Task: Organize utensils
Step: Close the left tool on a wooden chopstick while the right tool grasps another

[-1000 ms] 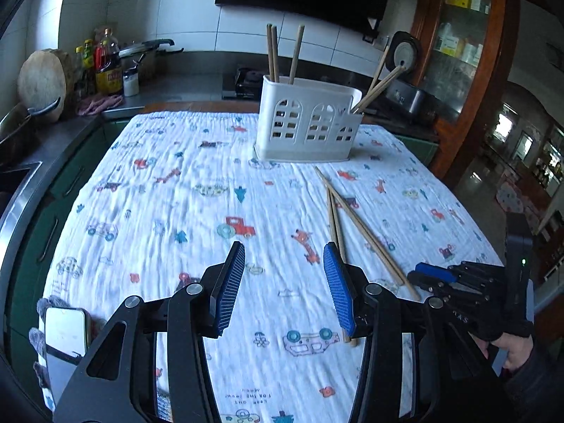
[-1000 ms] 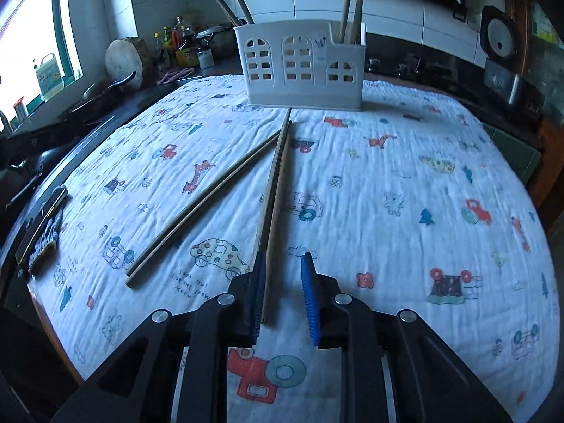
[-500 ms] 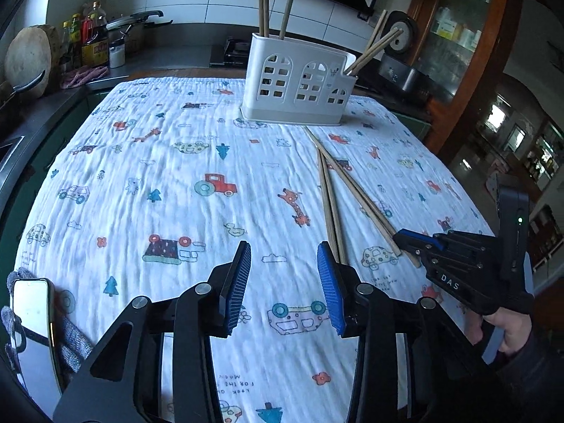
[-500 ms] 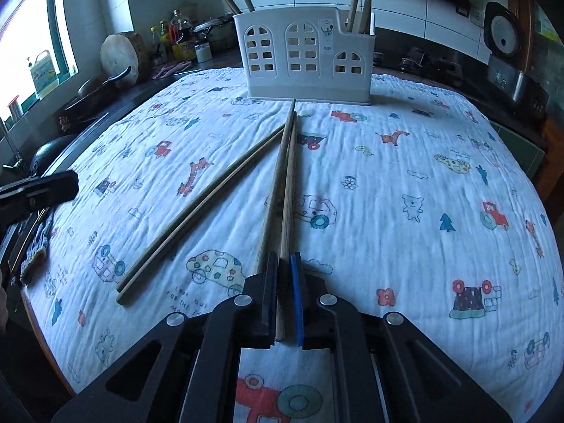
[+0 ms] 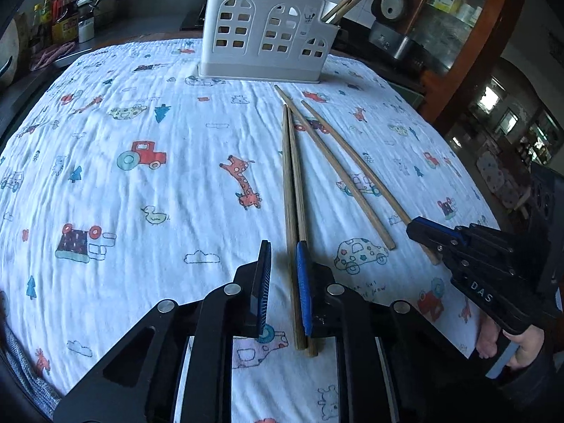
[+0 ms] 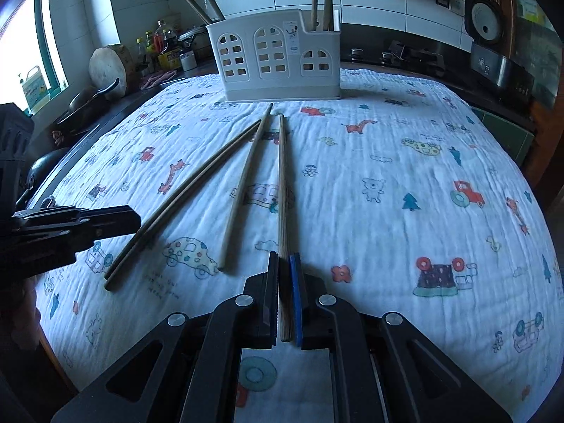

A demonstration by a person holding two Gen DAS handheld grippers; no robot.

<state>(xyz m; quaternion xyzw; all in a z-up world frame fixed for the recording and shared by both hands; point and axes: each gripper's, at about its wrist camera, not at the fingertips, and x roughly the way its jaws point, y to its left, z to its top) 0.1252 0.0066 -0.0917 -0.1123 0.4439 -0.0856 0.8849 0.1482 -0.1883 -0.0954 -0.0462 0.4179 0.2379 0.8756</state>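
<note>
Kitchen setting; a table is covered by a white cartoon-print cloth (image 5: pixel 148 190), with tiled wall and counter behind. A white utensil holder (image 5: pixel 268 42) is stood at the far edge of the cloth, chopsticks sticking up from its end compartments.

Only in the left wrist view: a wooden glass-door cabinet (image 5: pixel 454 24) at far right, and the person's hand (image 5: pixel 521 349) wrapped around the right gripper's handle. Only in the right wrist view: a bright window (image 6: pixel 24 63) at left, a round wooden block (image 6: pixel 107 67) on the counter, and the clamped chopstick seen end-on between the pads.

Four loose chopsticks are laid on the cloth, near the holder but not touching it. A touching pair of chopsticks (image 5: pixel 292 190) is straddled by the left gripper (image 5: pixel 283 282); its jaws are parted, wider than the pair, the right pad just beside or touching the outer stick, the left pad apart from it. Nothing is gripped.

The right gripper (image 6: pixel 283 296) is nearly closed, and a single chopstick (image 6: pixel 282 190) is pinched between the blue pads near its butt end; whether its tip is lifted off the cloth cannot be told. Another chopstick (image 6: pixel 243 190) is left lying just to its left.
</note>
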